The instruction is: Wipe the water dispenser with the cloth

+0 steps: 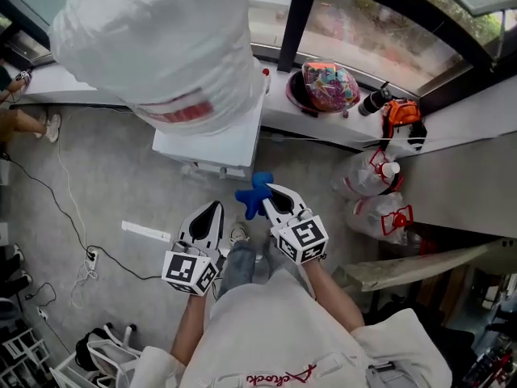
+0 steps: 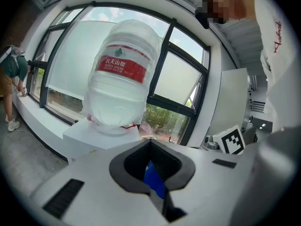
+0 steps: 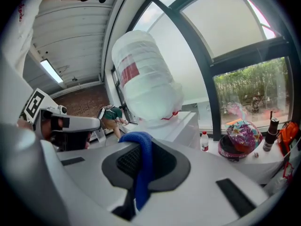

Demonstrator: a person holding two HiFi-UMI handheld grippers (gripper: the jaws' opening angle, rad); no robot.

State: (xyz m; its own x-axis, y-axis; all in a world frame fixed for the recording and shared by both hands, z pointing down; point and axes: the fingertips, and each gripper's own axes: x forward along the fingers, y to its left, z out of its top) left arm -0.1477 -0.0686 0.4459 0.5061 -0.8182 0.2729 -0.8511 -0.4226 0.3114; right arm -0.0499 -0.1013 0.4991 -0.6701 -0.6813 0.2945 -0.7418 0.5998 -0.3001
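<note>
The white water dispenser stands against the window sill with a large wrapped water bottle on top. In the left gripper view the bottle shows its red label, and it also fills the upper middle of the right gripper view. My right gripper is shut on a blue cloth, just short of the dispenser's front. The cloth hangs over the closed jaws of that gripper. My left gripper is beside it, jaws closed, apart from the cloth. Some blue shows through its jaw opening.
On the sill are a colourful bag in a pink bowl, a black flask and an orange item. Tied plastic bags lie at the right. A power strip and cable lie on the floor. A person stands at the left.
</note>
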